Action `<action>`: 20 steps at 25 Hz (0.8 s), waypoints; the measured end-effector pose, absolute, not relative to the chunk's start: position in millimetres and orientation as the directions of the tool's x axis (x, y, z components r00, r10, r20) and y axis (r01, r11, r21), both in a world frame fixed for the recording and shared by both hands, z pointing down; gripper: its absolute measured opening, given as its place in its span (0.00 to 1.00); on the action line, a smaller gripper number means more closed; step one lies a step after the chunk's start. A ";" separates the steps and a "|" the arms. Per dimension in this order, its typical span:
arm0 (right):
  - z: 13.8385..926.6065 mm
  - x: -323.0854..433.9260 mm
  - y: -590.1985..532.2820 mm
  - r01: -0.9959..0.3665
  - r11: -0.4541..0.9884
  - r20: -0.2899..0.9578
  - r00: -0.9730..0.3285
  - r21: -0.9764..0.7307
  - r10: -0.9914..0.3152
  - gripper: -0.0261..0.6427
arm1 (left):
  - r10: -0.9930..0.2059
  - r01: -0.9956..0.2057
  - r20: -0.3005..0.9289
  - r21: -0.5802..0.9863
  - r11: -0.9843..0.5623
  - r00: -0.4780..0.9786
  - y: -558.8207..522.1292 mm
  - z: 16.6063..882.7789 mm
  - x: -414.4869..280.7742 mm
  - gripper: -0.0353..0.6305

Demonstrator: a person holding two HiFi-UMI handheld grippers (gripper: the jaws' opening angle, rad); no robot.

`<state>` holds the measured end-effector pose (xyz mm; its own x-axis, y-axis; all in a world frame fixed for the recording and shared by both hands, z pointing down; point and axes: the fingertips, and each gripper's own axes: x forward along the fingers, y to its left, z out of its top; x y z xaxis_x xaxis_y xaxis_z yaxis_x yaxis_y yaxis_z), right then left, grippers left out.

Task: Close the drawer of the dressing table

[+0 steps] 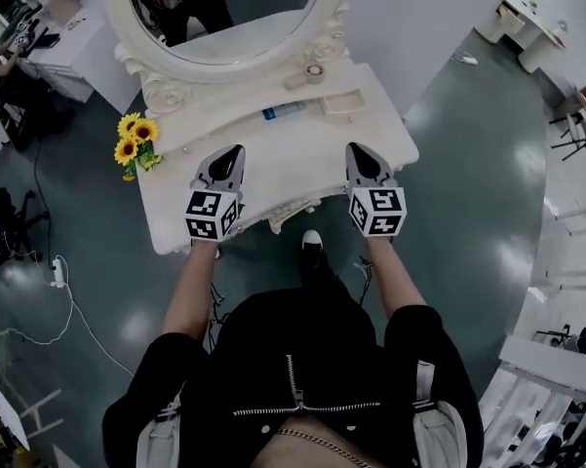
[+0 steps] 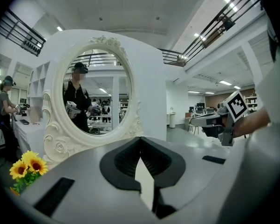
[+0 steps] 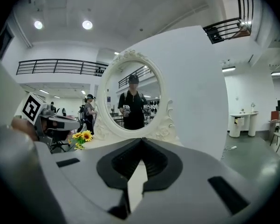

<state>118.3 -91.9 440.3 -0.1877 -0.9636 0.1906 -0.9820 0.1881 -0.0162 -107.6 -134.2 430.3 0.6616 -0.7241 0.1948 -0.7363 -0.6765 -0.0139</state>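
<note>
The white dressing table [image 1: 175, 214] with its oval mirror [image 1: 229, 27] stands in front of me. Its carved front edge [image 1: 293, 209] sits flush under the top, with no drawer standing out. My left gripper [image 1: 236, 151] hovers over the front left of the tabletop, jaws shut and empty. My right gripper [image 1: 354, 148] hovers over the front right, also shut on nothing. In the left gripper view the left gripper's tips [image 2: 140, 139] meet below the mirror [image 2: 97, 92]. In the right gripper view the right gripper's tips [image 3: 140, 140] meet the same way.
Sunflowers [image 1: 136, 142] stand at the table's left corner. A tube with a blue band [image 1: 285, 111], a small round jar [image 1: 315, 72] and a flat white tray [image 1: 341, 103] lie near the mirror base. My shoe [image 1: 312, 242] is under the front edge. A power strip [image 1: 57, 273] lies on the floor at left.
</note>
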 end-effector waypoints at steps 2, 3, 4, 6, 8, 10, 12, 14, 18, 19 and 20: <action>440.0 129.0 -118.4 -0.974 0.225 0.194 -0.224 -0.019 -0.955 0.05 | -0.759 -0.771 0.190 -0.017 -0.637 0.623 -153.5 425.2 -105.6 0.09; 439.8 134.2 -131.7 -0.969 0.247 0.198 -0.244 -0.012 -0.949 0.05 | -0.774 -0.786 0.187 -0.017 -0.618 0.605 -163.0 422.8 -103.3 0.09; 439.1 138.9 -144.5 -0.963 0.268 0.202 -0.263 -0.003 -0.943 0.05 | -0.788 -0.799 0.184 -0.018 -0.601 0.588 -171.8 420.5 -100.4 0.09; 434.6 146.0 -168.4 -0.951 0.310 0.200 -0.301 0.013 -0.932 0.05 | -0.810 -0.821 0.180 -0.020 -0.571 0.558 -187.5 416.0 -93.7 0.09; 429.0 150.6 -189.7 -0.937 0.348 0.193 -0.337 0.023 -0.922 0.05 | -0.827 -0.838 0.179 -0.023 -0.545 0.533 -199.7 412.6 -86.2 0.09; 425.3 155.2 -208.5 -0.926 0.376 0.185 -0.366 0.023 -0.912 0.05 | -0.840 -0.851 0.179 -0.022 -0.525 0.513 -209.5 411.5 -78.3 0.09; 424.1 159.3 -225.5 -0.919 0.394 0.176 -0.385 0.017 -0.906 0.05 | -0.849 -0.861 0.180 -0.023 -0.508 0.496 -219.0 411.4 -71.9 0.09; 424.1 162.1 -239.3 -0.913 0.408 0.172 -0.399 0.015 -0.901 0.05 | -0.858 -0.870 0.178 -0.025 -0.493 0.481 -226.8 409.8 -67.7 0.09; 427.6 166.0 -256.9 -0.907 0.421 0.176 -0.412 0.013 -0.894 0.05 | -0.866 -0.878 0.178 -0.028 -0.478 0.467 -237.7 411.0 -64.7 0.09; 428.2 167.1 -260.4 -0.908 0.420 0.176 -0.411 0.012 -0.894 0.05 | -0.866 -0.878 0.181 -0.028 -0.478 0.466 -241.5 412.9 -64.5 0.09; 429.2 168.1 -262.9 -0.909 0.418 0.178 -0.409 0.009 -0.895 0.05 | -0.865 -0.878 0.187 -0.026 -0.478 0.466 -245.0 415.3 -64.3 0.09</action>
